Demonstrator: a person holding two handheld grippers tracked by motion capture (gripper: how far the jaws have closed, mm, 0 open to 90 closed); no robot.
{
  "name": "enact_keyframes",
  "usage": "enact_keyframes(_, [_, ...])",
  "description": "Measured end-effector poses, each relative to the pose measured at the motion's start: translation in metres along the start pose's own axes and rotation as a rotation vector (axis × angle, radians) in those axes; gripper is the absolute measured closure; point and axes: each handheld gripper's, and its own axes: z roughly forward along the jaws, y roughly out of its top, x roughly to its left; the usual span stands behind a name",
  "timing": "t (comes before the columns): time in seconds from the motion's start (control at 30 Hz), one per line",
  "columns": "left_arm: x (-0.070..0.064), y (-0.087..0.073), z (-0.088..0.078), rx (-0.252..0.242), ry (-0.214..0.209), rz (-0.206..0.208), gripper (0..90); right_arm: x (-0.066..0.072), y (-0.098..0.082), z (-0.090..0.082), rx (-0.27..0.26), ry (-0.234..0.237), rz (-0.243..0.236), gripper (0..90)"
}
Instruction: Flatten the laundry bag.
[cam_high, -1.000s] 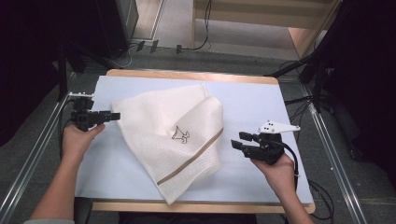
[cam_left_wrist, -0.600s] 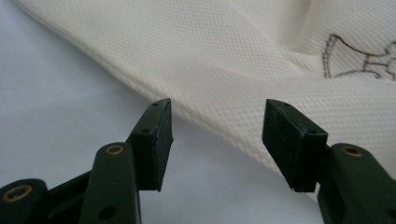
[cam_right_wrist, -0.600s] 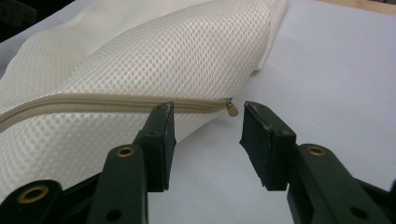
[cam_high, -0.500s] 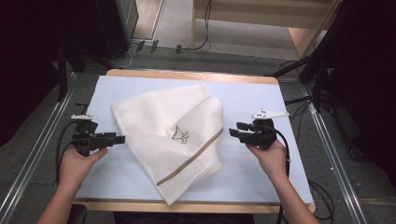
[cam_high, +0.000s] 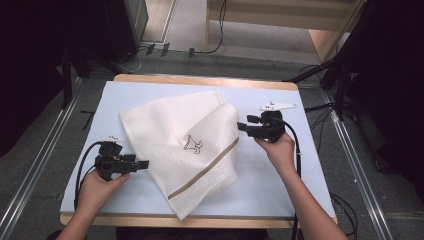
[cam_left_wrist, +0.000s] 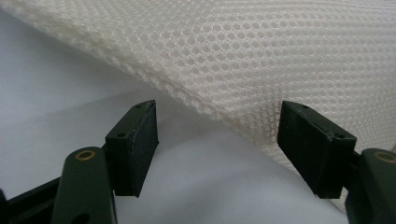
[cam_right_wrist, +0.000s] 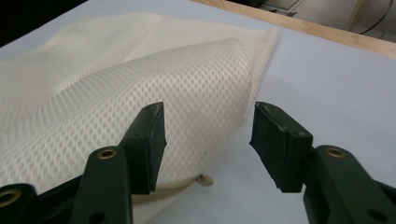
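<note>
Mesh bag: crumpled mid-table | left tool, right tool: jaws just opened wide, empty, flanking opposite edges | judged: positioned to pinch and spread it.

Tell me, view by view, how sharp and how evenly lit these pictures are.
High view: even light on the mesh bag, dark surroundings, slightly soft. Left gripper view: weave sharp, fingers softer, table pale with mild glare. Right gripper view: fingers fairly sharp, far mesh blurs, soft shadow under the bag's fold.
</note>
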Motion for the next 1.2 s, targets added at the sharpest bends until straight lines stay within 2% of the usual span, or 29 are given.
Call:
enact_keyframes(0.03, [0.001,0.001,0.003,0.007,0.000,-0.002,31.1,0.001,0.002,0.004,0.004,0.002,0.003,44.0])
enact_keyframes(0.07, [0.002,0.003,0.006,0.018,-0.022,-0.016,35.6,0.002,0.007,0.012,-0.008,0.013,0.001,40.0])
enact_keyframes(0.2, [0.003,0.006,0.014,0.038,-0.046,-0.029,54.3,0.005,0.013,0.024,0.007,0.041,0.010,34.1])
enact_keyframes(0.23, [0.002,0.008,0.017,0.048,-0.048,-0.032,54.3,0.006,0.014,0.029,0.008,0.045,0.010,32.1])
enact_keyframes(0.27, [0.001,0.011,0.021,0.050,-0.068,-0.036,67.3,0.009,0.014,0.037,0.010,0.057,0.018,30.1])
enact_keyframes(0.33, [0.001,0.013,0.023,0.058,-0.076,-0.041,78.5,0.009,0.014,0.041,0.020,0.047,0.022,29.9])
enact_keyframes(0.37, [0.001,0.014,0.026,0.063,-0.087,-0.042,78.5,0.009,0.013,0.045,0.032,0.046,0.022,30.2])
enact_keyframes(0.4, [0.002,0.017,0.028,0.075,-0.087,-0.034,85.2,0.008,0.010,0.053,0.077,0.039,0.024,35.4])
enact_keyframes(0.47, [0.005,0.020,0.027,0.066,-0.090,-0.044,87.0,0.009,0.006,0.058,0.136,0.031,0.015,48.2])
enact_keyframes(0.5, [0.005,0.020,0.027,0.066,-0.090,-0.044,87.5,0.009,0.006,0.058,0.136,0.031,0.015,48.2])
enact_keyframes(0.53, [0.008,0.022,0.025,0.055,-0.097,-0.058,87.9,0.010,0.003,0.062,0.194,0.019,-0.006,61.5])
enact_keyframes(0.57, [0.010,0.023,0.024,0.049,-0.094,-0.063,88.0,0.010,0.001,0.064,0.217,0.023,-0.020,67.9])
enact_keyframes(0.63, [0.012,0.024,0.023,0.043,-0.090,-0.062,88.1,0.012,-0.001,0.067,0.249,-0.005,-0.035,79.9])
enact_keyframes(0.67, [0.014,0.025,0.021,0.031,-0.087,-0.072,88.1,0.012,-0.001,0.067,0.249,-0.005,-0.035,79.9])
enact_keyframes(0.7, [0.019,0.028,0.018,0.010,-0.072,-0.078,88.2,0.013,-0.001,0.067,0.260,-0.005,-0.043,84.3])
enact_keyframes(0.8, [0.026,0.032,0.014,-0.008,-0.058,-0.084,88.2,0.013,0.000,0.064,0.250,0.018,-0.036,87.8])
enact_keyframes(0.83, [0.034,0.037,0.010,-0.029,-0.037,-0.089,88.3,0.014,0.002,0.061,0.233,0.041,-0.024,88.3])
enact_keyframes(0.9, [0.043,0.041,0.007,-0.047,-0.023,-0.099,88.3,0.018,0.004,0.058,0.218,0.050,-0.032,88.4])
enact_keyframes(0.93, [0.043,0.041,0.007,-0.047,-0.023,-0.099,88.2,0.018,0.004,0.058,0.218,0.050,-0.032,88.4])
enact_keyframes(1.0, [0.056,0.047,0.003,-0.060,0.022,-0.101,88.2,0.022,0.007,0.052,0.188,0.060,-0.037,86.7])
enact_keyframes(1.13, [0.068,0.054,0.004,-0.075,0.040,-0.107,88.0,0.024,0.010,0.042,0.159,0.060,-0.037,83.9])
enact_keyframes(1.17, [0.075,0.058,0.005,-0.079,0.059,-0.110,87.7,0.024,0.011,0.035,0.139,0.052,-0.047,85.1])
enact_keyframes(1.2, [0.075,0.058,0.005,-0.079,0.059,-0.110,87.7,0.024,0.011,0.035,0.139,0.052,-0.047,85.1])
